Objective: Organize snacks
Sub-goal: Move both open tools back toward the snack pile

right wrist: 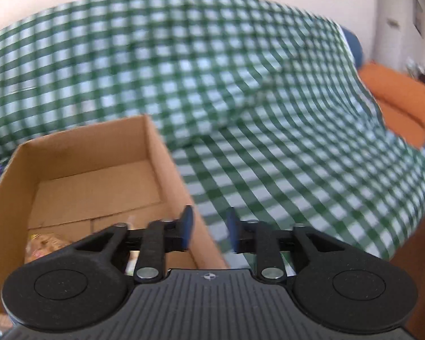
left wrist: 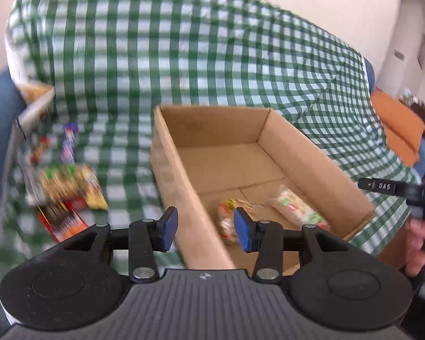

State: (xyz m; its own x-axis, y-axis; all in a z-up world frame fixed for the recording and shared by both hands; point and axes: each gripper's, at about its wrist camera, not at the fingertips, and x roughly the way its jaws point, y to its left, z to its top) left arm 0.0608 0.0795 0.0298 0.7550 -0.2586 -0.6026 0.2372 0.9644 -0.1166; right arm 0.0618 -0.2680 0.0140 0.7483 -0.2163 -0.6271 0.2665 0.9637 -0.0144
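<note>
An open cardboard box (left wrist: 184, 175) sits on a sofa covered with a green checked cloth (left wrist: 155, 56). Two clear snack packets (left wrist: 294, 205) lie on its floor near the front. My left gripper (left wrist: 205, 228) is open and empty, straddling the box's left wall. Several loose snack packs (left wrist: 70, 181) lie on the cloth left of the box. In the right wrist view the box (right wrist: 167, 153) is at the left, with a packet (right wrist: 45, 245) in its front corner. My right gripper (right wrist: 208, 229) is open and empty over the box's right wall.
An orange cushion (left wrist: 399, 124) lies at the sofa's right end, also in the right wrist view (right wrist: 396, 99). The other hand-held gripper (left wrist: 396, 188) shows at the right edge of the left wrist view. A white wall is behind the sofa.
</note>
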